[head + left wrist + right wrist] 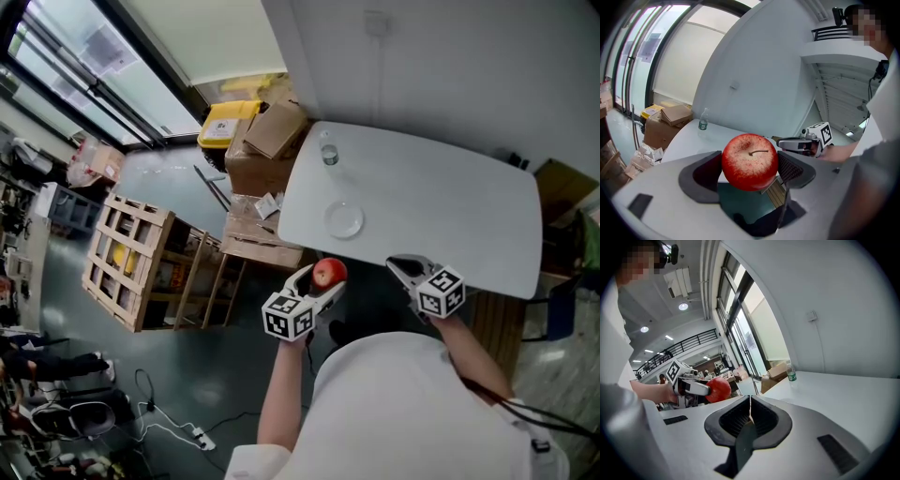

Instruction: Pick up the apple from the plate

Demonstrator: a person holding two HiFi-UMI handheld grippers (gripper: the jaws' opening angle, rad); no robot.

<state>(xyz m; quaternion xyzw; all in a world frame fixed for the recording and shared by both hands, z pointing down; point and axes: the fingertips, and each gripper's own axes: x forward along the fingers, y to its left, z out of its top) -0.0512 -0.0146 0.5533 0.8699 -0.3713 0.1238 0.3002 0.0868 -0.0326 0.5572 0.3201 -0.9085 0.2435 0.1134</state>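
Gripping the apple [750,161] by its sides, stem up, the left hand-held gripper [317,286] holds it clear of the plate [344,220], out past the surface's [450,206] near edge. Smooth, round skin between two jaws: a slackened squeeze or a jolt could send it rolling out onto the floor [187,375]. The right hand-held gripper [749,420] is closed, empty.

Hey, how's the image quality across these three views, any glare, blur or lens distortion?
Head view: sharp, edges bent; the clear round plate nearly vanishes against the white table. Left gripper view: fisheye with black corners, windows washed out at left, red apple crisp in the left gripper. Right gripper view: same fisheye, ceiling lamps glaring.
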